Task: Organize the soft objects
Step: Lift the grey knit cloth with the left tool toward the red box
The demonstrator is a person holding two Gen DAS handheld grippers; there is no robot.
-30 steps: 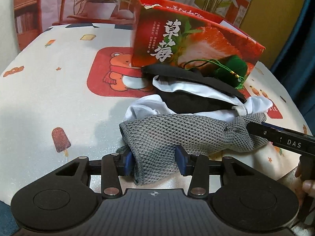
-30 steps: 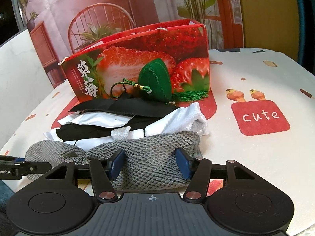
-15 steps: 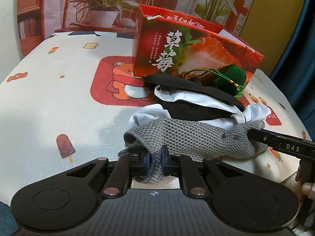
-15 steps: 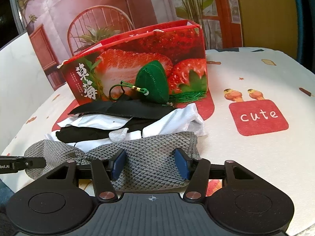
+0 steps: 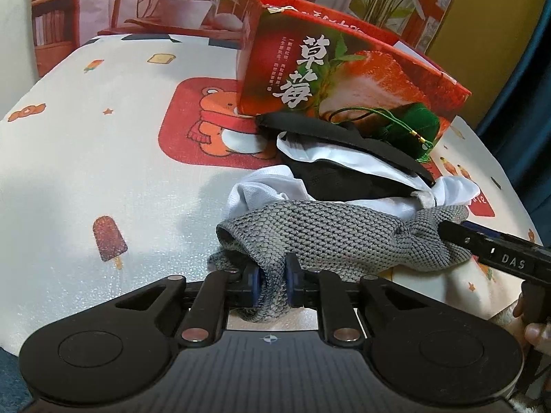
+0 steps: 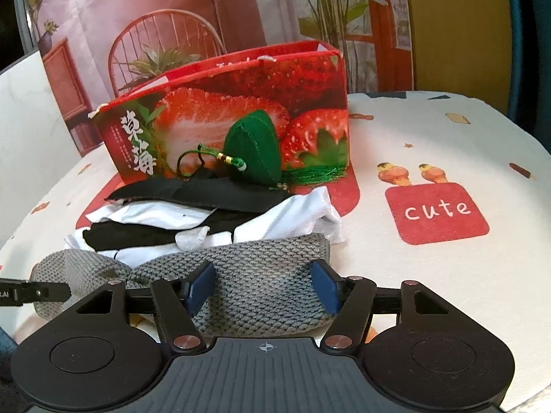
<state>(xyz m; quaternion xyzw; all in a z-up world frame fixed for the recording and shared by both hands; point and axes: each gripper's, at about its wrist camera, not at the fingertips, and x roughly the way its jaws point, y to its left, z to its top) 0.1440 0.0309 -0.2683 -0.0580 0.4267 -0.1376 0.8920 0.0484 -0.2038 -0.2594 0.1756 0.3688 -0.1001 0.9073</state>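
left gripper (image 5: 272, 284) pinches the grey knit cloth (image 5: 330, 237); right gripper (image 6: 263, 284) just widened, pads straddling it loosely

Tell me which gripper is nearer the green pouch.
Right. The right gripper straddles the grey sock's end below the green pouch; the left gripper pinches its far end.

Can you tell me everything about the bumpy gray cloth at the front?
The gray knit cloth looks soft and thick, with a scaly, woven pattern. It lies rumpled across the near edge of the table, in front of a pile of white and black clothes that it partly rests on. The left gripper pinches one bunched end tightly. The right gripper straddles the other end; its jaws have just been opening, and the pads seem barely to press it.
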